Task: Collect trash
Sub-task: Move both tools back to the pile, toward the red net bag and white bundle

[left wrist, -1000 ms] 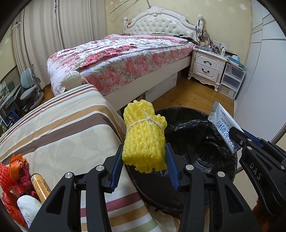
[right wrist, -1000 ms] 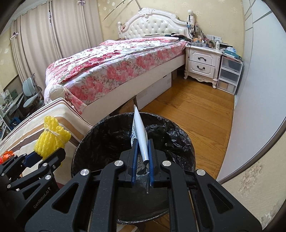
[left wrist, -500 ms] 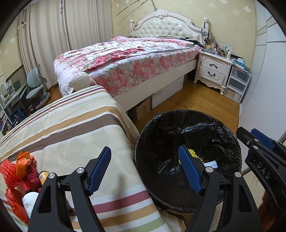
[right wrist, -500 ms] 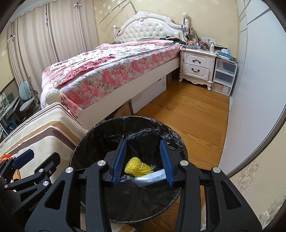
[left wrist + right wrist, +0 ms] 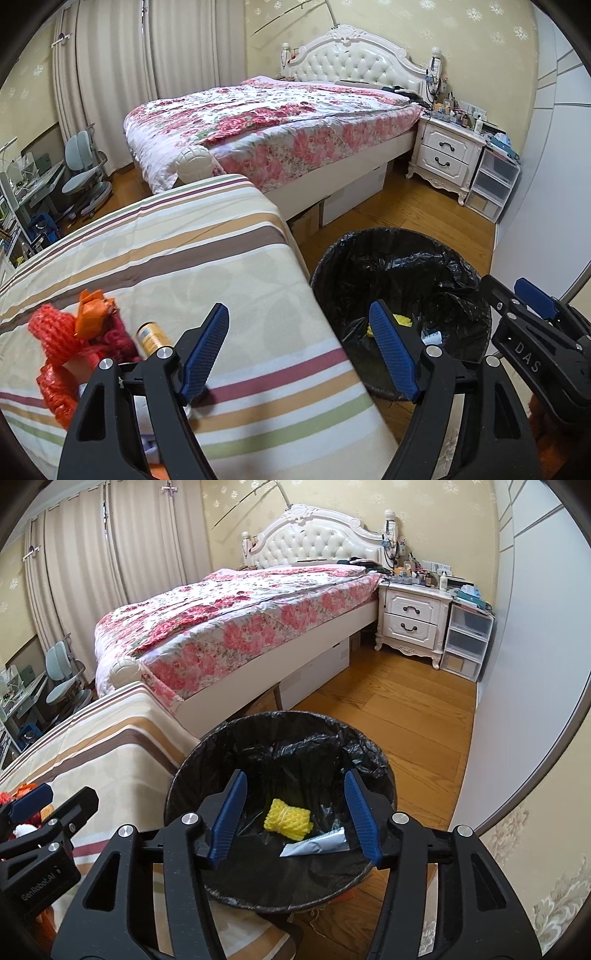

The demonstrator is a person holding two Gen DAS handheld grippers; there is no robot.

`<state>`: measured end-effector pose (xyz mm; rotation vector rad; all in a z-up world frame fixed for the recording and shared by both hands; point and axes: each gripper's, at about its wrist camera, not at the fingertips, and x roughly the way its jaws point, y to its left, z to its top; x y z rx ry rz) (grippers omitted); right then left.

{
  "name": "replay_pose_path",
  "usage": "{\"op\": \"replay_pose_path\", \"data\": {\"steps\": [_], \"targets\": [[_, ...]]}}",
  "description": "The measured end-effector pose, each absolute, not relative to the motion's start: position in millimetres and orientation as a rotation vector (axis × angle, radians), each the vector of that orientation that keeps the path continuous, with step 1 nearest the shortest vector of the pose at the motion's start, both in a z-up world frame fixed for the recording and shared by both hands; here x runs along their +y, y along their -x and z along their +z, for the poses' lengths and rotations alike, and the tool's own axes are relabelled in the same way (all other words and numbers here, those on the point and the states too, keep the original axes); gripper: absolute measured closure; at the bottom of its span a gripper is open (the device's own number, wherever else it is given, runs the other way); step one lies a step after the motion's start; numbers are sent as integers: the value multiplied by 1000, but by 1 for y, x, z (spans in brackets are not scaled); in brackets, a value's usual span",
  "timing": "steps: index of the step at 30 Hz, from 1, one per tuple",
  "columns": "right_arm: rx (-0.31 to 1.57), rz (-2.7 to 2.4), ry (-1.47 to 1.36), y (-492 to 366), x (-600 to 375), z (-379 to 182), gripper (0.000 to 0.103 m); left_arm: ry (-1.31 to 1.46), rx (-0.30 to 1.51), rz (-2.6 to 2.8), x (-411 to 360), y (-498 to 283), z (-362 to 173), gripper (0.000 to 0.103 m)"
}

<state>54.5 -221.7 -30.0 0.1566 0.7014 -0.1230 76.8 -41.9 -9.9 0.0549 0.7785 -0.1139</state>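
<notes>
A round bin with a black liner [image 5: 229, 738] stands on the floor beside the striped bed; it also shows in the left wrist view [image 5: 373, 240]. A yellow foam net [image 5: 288, 819] and a silver-white packet [image 5: 317, 846] lie in its bottom. My right gripper [image 5: 295, 812] is open and empty above the bin. My left gripper [image 5: 301, 350] is open and empty over the bed's edge, left of the bin. Red mesh netting [image 5: 51, 332], an orange scrap [image 5: 92, 314] and a small yellow can [image 5: 151, 336] lie on the striped cover [image 5: 184, 266].
A floral bed [image 5: 240, 616] stands behind, with boxes under it. A white nightstand [image 5: 410, 624] and plastic drawers [image 5: 465, 642] stand at the back right. A pale wall or door [image 5: 535, 664] runs along the right. Wood floor [image 5: 406, 709] lies past the bin.
Both grippers opened. The yellow foam net and the packet dropped into the bin. My left gripper has swung left toward the bed; the right one has pulled back a little.
</notes>
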Motion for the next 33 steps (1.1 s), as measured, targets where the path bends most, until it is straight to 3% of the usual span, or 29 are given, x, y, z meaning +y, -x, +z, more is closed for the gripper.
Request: {"op": "replay_pose_path", "data": {"steps": [17, 33], "targets": [[734, 10, -116, -15, -152, -30, 48, -15, 769, 10, 42, -14, 1, 27], [766, 149, -40, 0, -84, -34, 48, 74, 815, 200, 131, 11, -21, 26]]}}
